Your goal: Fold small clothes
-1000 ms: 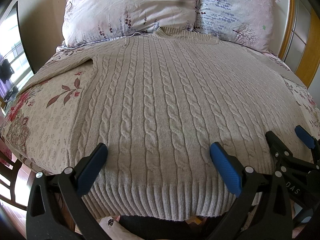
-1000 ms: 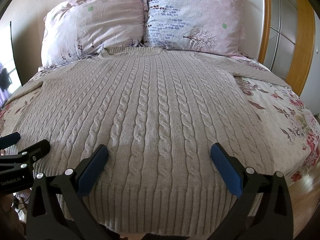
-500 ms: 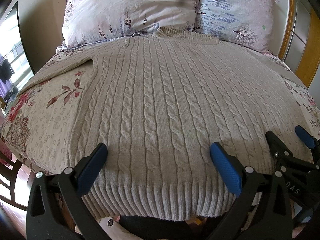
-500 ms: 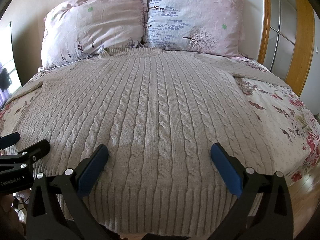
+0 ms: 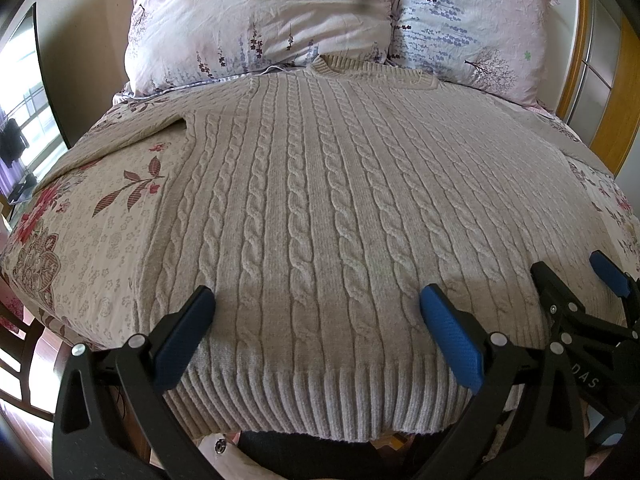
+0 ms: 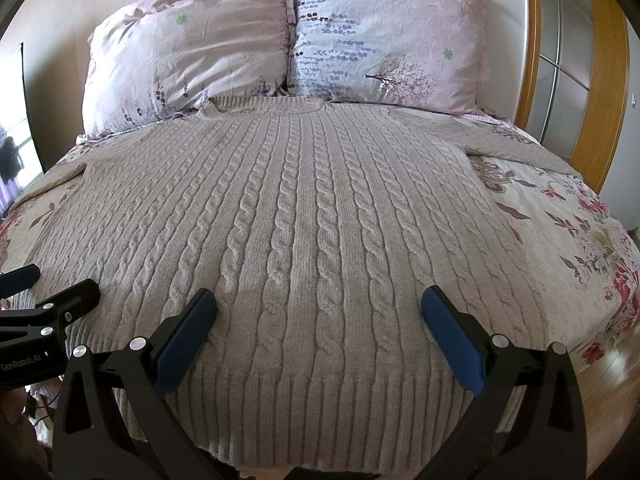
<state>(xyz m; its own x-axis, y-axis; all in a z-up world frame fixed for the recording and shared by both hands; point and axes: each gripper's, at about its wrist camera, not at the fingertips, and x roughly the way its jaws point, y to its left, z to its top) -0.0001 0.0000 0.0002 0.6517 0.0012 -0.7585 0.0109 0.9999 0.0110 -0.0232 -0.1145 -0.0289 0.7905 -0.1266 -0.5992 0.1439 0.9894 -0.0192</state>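
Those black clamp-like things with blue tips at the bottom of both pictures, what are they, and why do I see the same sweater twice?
They are not a robot's. A person holds one hand-held gripper in each hand, and each carries a wide-angle camera looking forward along its two fingers. One picture comes from the left hand-held gripper, the other from the right hand-held gripper; each also catches the other at its edge.

Both look at a beige cable-knit sweater spread flat on a bed with a floral bedspread. Its collar points toward two pale pink flowered pillows at the head, and its ribbed hem lies nearest the cameras.

Nothing is held yet. Both pairs of blue-padded fingers stand wide open just above the hem, so no fold has been made.
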